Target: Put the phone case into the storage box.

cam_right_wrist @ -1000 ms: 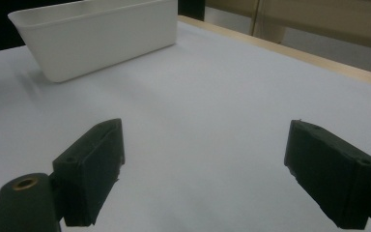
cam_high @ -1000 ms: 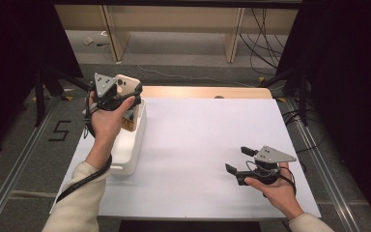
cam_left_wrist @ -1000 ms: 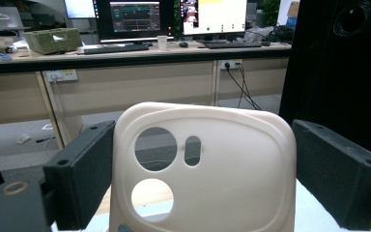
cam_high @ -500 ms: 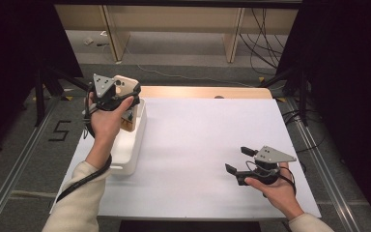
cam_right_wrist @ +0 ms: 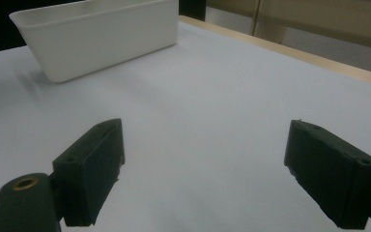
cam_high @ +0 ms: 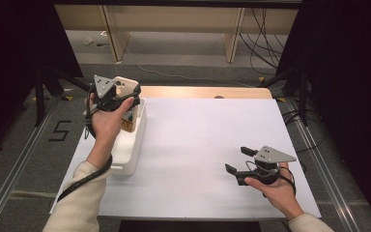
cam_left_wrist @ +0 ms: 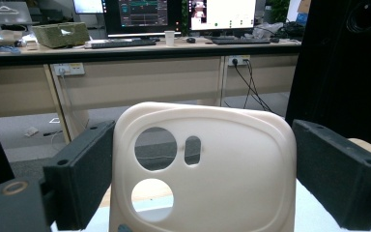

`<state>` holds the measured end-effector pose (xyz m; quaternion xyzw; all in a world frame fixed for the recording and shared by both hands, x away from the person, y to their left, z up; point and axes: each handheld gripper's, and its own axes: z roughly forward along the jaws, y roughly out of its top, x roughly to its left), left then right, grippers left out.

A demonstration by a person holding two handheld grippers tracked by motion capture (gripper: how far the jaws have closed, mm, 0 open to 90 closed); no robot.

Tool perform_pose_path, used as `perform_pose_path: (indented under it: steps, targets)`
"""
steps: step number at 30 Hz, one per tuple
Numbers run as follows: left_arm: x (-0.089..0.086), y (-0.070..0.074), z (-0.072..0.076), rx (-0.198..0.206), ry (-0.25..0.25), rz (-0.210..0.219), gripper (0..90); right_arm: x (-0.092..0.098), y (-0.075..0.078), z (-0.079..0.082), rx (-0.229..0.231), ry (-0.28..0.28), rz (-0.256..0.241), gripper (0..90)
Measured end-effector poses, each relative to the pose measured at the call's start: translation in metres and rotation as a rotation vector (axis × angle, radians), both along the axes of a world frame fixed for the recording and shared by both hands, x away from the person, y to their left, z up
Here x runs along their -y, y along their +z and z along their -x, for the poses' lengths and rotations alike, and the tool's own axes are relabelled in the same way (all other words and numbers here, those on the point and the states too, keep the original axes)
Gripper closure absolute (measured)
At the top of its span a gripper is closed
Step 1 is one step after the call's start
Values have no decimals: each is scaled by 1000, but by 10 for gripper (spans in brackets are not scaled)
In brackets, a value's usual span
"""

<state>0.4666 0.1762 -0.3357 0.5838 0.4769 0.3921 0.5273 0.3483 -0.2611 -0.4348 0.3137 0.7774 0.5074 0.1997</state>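
Jaws of the right gripper (cam_high: 238, 161) stand wide over the bare white desk (cam_high: 207, 145), nearest the person. Farther off, the left gripper (cam_left_wrist: 200, 179) clamps a cream plastic shell (cam_left_wrist: 198, 179) upright above the white bin (cam_high: 133, 140).

The worktop (cam_high: 198, 145) was covered by a plain white sheet, with a strip of bare wood (cam_high: 203, 92) showing along its far edge. A white rectangular bin (cam_high: 128, 150) stood on the sheet near the left edge, its long side running front to back. The same bin (cam_right_wrist: 96, 36) appeared in the right gripper view, resting flat on the white surface.
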Motion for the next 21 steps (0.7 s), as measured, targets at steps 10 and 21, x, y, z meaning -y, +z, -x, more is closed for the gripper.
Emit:
perform_pose_path:
  steps: [10,21]
  targets:
    - [-1,-4,-2,-10,5,0,112,0,0,0,-1,-1,-2,152]
    - [-3,-8,-5,-18,15,6,112,0,0,0,1,2,0,152]
